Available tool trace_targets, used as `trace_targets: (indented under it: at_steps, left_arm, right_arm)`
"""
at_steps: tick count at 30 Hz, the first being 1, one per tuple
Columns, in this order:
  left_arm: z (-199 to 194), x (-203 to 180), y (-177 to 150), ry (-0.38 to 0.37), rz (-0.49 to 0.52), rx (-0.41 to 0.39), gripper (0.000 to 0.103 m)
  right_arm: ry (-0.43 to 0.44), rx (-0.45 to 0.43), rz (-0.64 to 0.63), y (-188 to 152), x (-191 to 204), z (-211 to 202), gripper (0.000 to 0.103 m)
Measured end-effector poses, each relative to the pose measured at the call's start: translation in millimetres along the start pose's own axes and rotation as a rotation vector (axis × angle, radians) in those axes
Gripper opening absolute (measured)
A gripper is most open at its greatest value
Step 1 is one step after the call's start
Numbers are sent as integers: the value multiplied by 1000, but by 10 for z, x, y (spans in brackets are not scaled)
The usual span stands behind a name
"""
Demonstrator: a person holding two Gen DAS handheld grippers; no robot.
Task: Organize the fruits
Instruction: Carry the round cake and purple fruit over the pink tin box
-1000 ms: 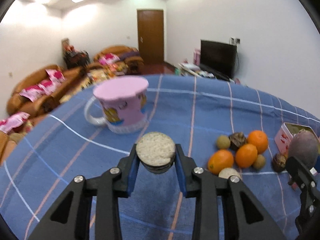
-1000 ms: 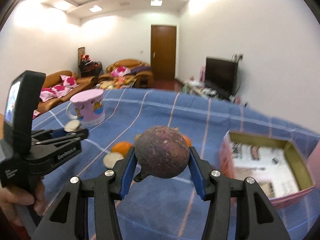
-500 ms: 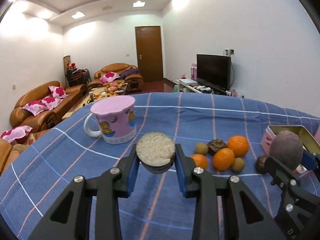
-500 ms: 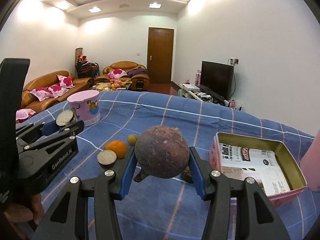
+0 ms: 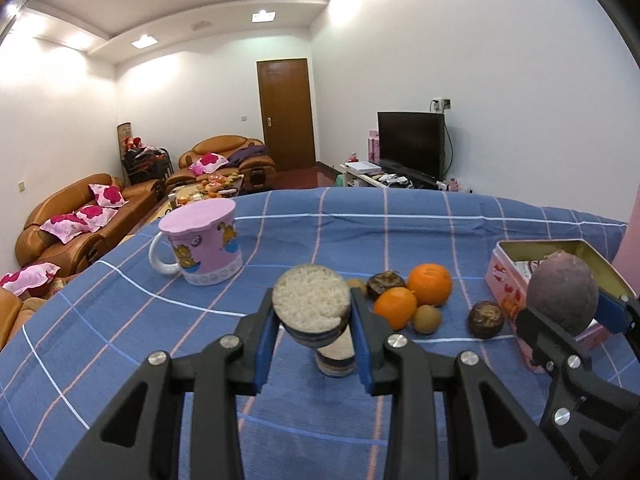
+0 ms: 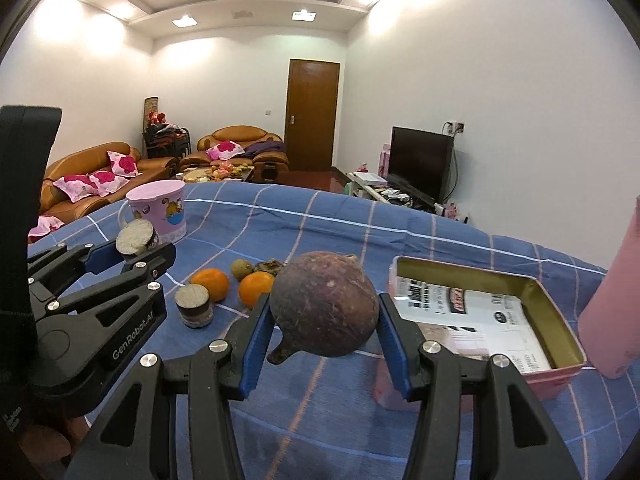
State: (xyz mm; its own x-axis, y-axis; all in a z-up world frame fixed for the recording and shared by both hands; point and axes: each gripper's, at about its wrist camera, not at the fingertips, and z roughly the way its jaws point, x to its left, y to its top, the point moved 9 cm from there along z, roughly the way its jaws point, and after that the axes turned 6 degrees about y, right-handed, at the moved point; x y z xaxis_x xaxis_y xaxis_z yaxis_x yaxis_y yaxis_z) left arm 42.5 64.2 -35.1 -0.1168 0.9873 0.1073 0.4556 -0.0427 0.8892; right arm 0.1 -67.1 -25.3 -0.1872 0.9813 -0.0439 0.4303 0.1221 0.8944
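My left gripper [image 5: 312, 312] is shut on a short sugarcane piece [image 5: 311, 302] with a pale cut face, held above the blue checked cloth [image 5: 120, 340]. It also shows in the right wrist view [image 6: 134, 242]. A second sugarcane piece [image 5: 335, 354] stands on the cloth just behind it. My right gripper [image 6: 324, 320] is shut on a round dark purple fruit [image 6: 324, 310], held left of the open pink tin [image 6: 568, 364]. Two oranges [image 5: 430, 284], small brown fruits [image 5: 427, 319] and dark round fruits [image 5: 485, 319] lie together on the cloth.
A pink cartoon mug [image 5: 202, 248] with a lid stands at the left on the cloth. A pink object [image 6: 614, 312] is at the right edge beside the tin. Sofas, a door and a television fill the room beyond the table.
Both grippers have risen and pulled back with their loads held. The fruit pile and tin now sit further right and lower in the left view; the second sugarcane piece shows behind the left fingers.
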Motion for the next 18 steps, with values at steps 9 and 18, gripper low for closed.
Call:
trace_targets:
  at_steps: [9, 18]
  left_arm:
    - [-113, -295, -13, -32, 26, -8, 36]
    - [-169, -565, -11, -55, 47, -7, 36]
  right_arm:
    - [-34, -7, 24, -48, -287, -118, 53]
    - [-58, -10, 40, -107, -590, -208, 53]
